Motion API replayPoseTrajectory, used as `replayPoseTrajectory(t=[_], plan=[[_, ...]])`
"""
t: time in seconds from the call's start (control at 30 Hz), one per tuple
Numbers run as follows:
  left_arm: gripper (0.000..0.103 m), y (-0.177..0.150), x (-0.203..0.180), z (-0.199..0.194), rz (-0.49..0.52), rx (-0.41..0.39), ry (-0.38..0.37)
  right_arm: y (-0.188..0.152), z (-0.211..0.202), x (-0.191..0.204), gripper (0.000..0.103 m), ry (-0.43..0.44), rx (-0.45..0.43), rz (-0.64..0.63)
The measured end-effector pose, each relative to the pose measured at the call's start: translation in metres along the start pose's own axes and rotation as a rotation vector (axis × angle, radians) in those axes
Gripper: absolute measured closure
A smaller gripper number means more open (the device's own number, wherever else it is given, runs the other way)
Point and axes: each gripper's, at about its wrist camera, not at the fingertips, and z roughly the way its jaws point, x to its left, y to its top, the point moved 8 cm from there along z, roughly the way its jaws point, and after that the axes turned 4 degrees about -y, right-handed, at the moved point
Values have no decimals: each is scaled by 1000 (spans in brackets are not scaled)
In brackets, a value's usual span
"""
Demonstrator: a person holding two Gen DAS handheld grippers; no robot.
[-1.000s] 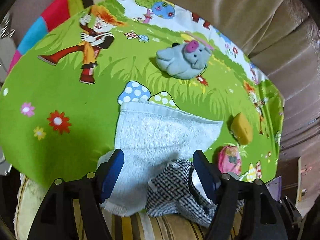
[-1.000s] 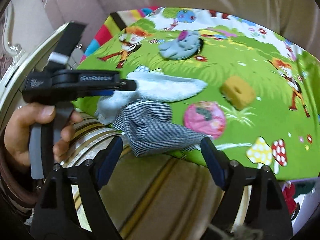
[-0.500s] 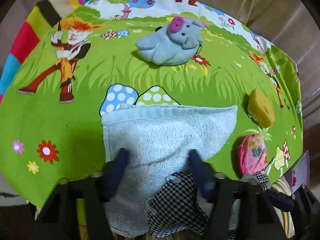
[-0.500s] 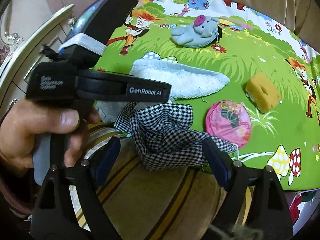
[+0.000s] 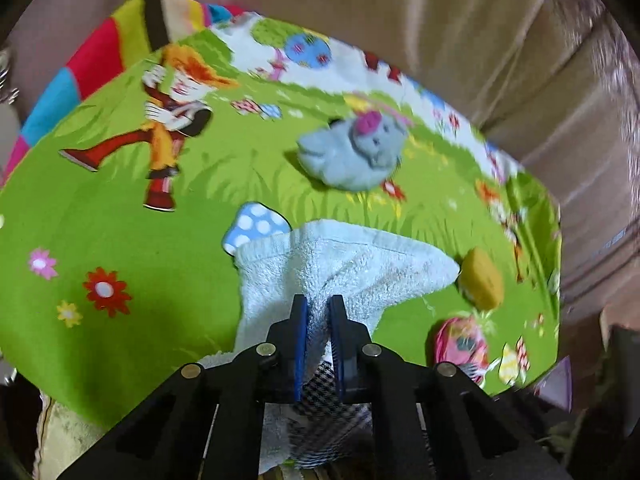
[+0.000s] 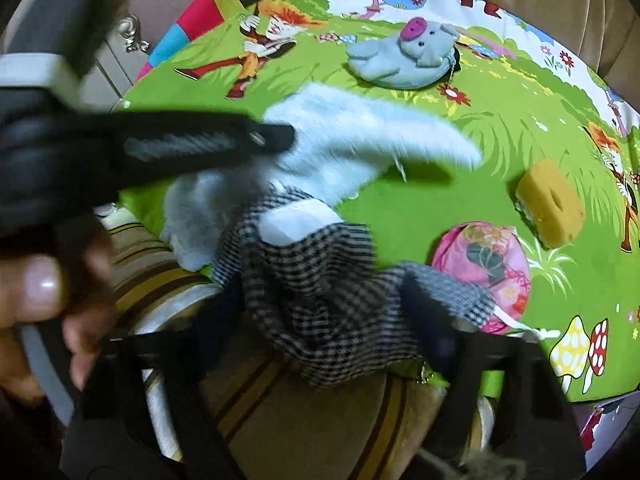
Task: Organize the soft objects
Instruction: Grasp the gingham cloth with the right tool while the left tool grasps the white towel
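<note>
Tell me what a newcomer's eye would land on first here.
The bright green cartoon mat fills both views. At its near edge the left gripper pinches a bunched white towel, its jaws having just closed. The right gripper straddles a checkered cloth beside it.

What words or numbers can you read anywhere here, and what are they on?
None can be read.
Pale label on the side of the left gripper: too blurred. Its jaws have just been closing, onto the white towel.
Small print on the brown surface at the right edge: too blurred.
Play mat: pictures only, no words.
</note>
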Motion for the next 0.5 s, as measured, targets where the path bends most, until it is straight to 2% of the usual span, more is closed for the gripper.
replayPoseTrajectory(t=[0.13, 0.33, 0.5], plan=[[91, 4, 6, -10, -46, -60, -10, -2, 1, 0, 63, 34, -10, 18], [91, 7, 12, -22, -77, -123, -24, 1, -17, -7, 68, 64, -88, 71], [91, 8, 13, -29, -78, -158, -27, -1, -32, -8, 68, 54, -132, 82]])
